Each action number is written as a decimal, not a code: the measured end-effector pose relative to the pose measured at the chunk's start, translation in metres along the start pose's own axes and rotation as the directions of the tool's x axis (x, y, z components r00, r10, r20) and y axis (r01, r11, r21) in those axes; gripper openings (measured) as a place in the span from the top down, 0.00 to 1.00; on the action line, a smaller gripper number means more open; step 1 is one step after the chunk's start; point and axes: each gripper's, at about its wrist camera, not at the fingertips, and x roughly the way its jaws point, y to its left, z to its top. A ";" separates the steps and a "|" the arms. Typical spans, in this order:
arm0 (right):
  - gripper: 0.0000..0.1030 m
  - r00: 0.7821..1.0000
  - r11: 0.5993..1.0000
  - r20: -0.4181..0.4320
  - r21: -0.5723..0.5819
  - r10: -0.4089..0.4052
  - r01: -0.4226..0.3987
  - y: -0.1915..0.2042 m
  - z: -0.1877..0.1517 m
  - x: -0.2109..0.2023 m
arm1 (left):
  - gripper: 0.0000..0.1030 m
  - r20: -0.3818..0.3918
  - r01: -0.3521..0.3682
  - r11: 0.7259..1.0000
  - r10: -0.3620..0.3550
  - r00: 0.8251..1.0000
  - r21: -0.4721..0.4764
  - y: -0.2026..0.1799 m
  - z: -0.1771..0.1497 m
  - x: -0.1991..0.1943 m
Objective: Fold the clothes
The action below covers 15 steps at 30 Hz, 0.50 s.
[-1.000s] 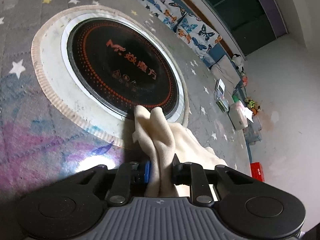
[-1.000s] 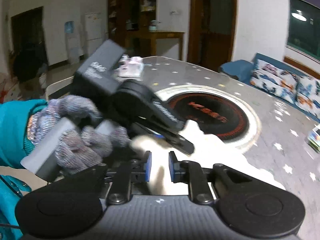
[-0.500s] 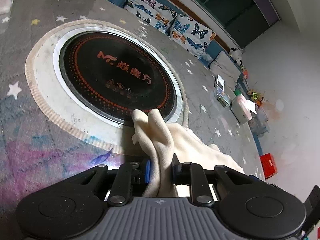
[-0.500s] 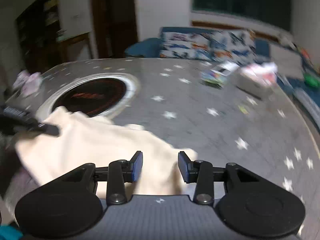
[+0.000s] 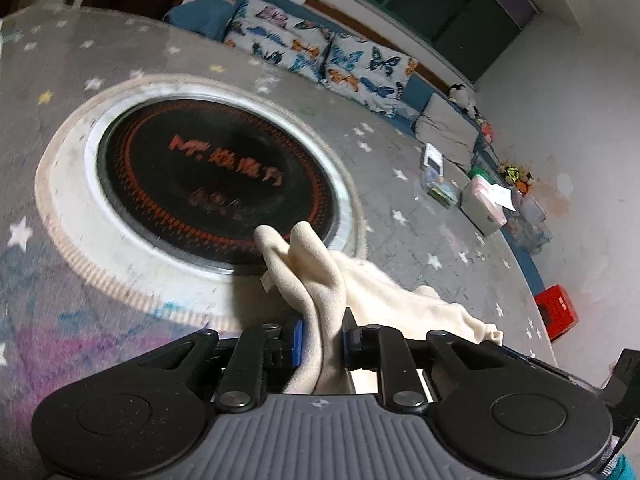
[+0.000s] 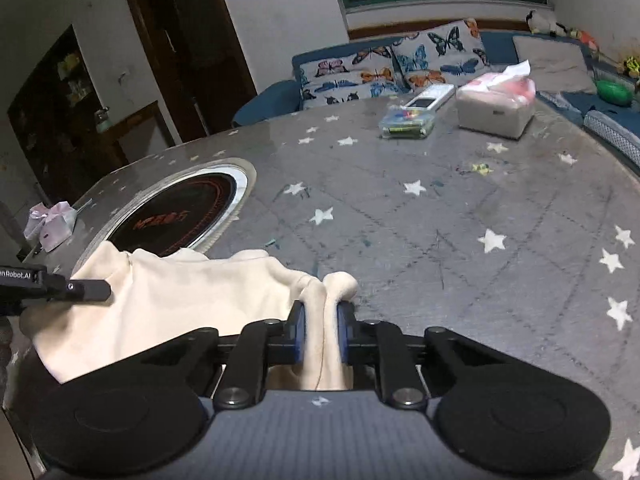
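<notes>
Garment: a cream cloth (image 6: 168, 304) lies bunched at the near edge of a round grey table (image 6: 460, 232), between the two grippers, its far edge overlapping the white rim around a black round hob (image 5: 212, 184) set into the tabletop.
Left gripper (image 5: 320, 336): clenched on a thick fold of the cloth, which stands up past the blue pads; in the right wrist view its black finger shows at the cloth's left edge.
Right gripper (image 6: 322, 334): jaws closing, with a bunched fold of the cloth's right end pinched between the blue pads.
Cloth edges: the right corner (image 5: 486, 326) trails loose over the table.
Open room: to the right of the cloth, a wide stretch of star-printed tabletop is bare.
Far table edge: a tissue box (image 6: 496, 106), a clear plastic case (image 6: 408, 122) and a remote sit well apart from the cloth.
Left table edge: a small gift box with a bow (image 6: 52, 220).
Beyond: a sofa with butterfly cushions (image 6: 384, 68).
</notes>
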 end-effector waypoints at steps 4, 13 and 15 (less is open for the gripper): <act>0.88 0.999 1.000 0.053 -0.007 -0.012 0.012 -0.002 0.006 -0.019 | 0.82 0.011 0.017 0.998 -0.018 1.000 0.065 -0.020 0.009 0.002; 0.89 0.980 0.989 0.141 -0.013 -0.143 0.146 -0.037 0.030 -0.056 | 0.83 -0.008 0.093 0.981 -0.093 0.996 0.168 -0.088 0.026 0.044; 0.89 0.971 0.982 0.153 -0.016 -0.184 0.189 -0.049 0.036 -0.061 | 0.83 -0.017 0.115 0.975 -0.114 0.993 0.188 -0.106 0.028 0.058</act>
